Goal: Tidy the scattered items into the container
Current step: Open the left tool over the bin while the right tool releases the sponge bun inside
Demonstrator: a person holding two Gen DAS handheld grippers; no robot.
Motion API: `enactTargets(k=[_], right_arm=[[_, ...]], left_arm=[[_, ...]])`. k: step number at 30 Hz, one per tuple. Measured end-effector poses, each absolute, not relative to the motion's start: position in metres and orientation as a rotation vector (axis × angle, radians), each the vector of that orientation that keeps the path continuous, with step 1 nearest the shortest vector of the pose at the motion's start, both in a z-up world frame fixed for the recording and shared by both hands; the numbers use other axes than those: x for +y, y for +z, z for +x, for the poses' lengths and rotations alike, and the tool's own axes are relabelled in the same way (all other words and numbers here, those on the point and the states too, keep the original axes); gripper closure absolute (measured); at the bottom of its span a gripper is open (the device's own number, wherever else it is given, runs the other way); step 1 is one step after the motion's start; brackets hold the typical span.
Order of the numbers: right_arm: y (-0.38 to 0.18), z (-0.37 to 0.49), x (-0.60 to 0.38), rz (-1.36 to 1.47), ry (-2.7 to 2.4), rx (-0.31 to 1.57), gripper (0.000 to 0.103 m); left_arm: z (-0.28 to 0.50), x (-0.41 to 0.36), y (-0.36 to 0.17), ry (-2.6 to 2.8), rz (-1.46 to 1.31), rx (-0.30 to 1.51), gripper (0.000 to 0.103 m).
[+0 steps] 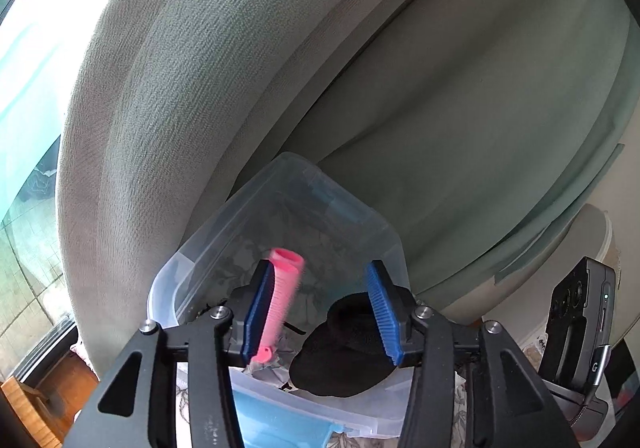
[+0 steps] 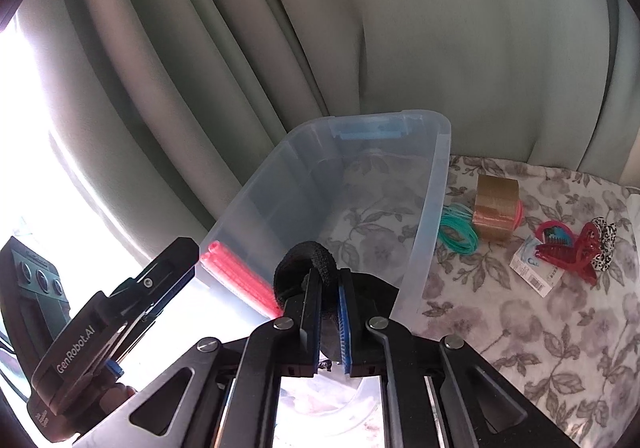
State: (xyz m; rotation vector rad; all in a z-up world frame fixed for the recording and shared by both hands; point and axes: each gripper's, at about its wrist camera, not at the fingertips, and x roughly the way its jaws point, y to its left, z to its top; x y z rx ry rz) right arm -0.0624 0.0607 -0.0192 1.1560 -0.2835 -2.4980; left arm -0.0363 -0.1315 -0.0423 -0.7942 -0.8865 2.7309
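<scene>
Left wrist view. The left claw (image 1: 324, 312) points forward and slightly downward over the near rim of a clear plastic storage bin (image 1: 192, 248) with a blue latch on its far wall. Its blue ribbed pads (image 1: 382, 312) stand well apart. A pink ribbed plastic hair roller (image 1: 280, 300) lies along the inner face of the left pad; the right pad is clear of it, so the roller is not clamped. A black foam ring (image 1: 340, 344) shows low between the fingers, above the bin's near rim. Grey-green curtain folds (image 1: 360, 88) fill the background. The housing of the right claw's device is visible at the right edge.

Right wrist view. The right claw (image 2: 329, 300) tilts steeply downward at the bin's near end, jaws nearly closed, pinching the black foam ring (image 2: 312, 252), which stands upright above the fingertips over the bin interior. The clear plastic storage bin (image 2: 432, 208) rests on a floral-patterned cloth (image 2: 520, 328). The pink ribbed plastic hair roller (image 2: 236, 276) is seen at the bin's left wall, beside the tip of the left claw (image 2: 176, 260) entering from lower left. Outside the bin, to its right on the cloth: teal elastic hair loops (image 2: 458, 234) just beside the wall, a brown roll of packing tape (image 2: 496, 208), a red plastic claw clip (image 2: 576, 256) and a leopard-print hair tie (image 2: 606, 244).
</scene>
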Motion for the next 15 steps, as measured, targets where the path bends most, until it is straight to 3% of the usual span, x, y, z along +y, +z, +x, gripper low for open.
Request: enactTargets(k=[1,5,15], right_arm=[[-0.02,-0.063,0.061,1.154,-2.498,-0.282,0.091],[-0.017,-0.06,0.061,1.131,-2.496,-0.268,0.064],[-0.012,-0.051,0.064,1.11,-2.49,-0.262,0.06]], left_arm=[[-0.037,-0.13,-0.043,2.732,-0.799,-0.884,0.05],[-0.04,-0.123,-0.046,2.734,-0.817,-0.877,0.044],[-0.042,-0.102,-0.043,2.74,-0.824,-0.834,0.042]])
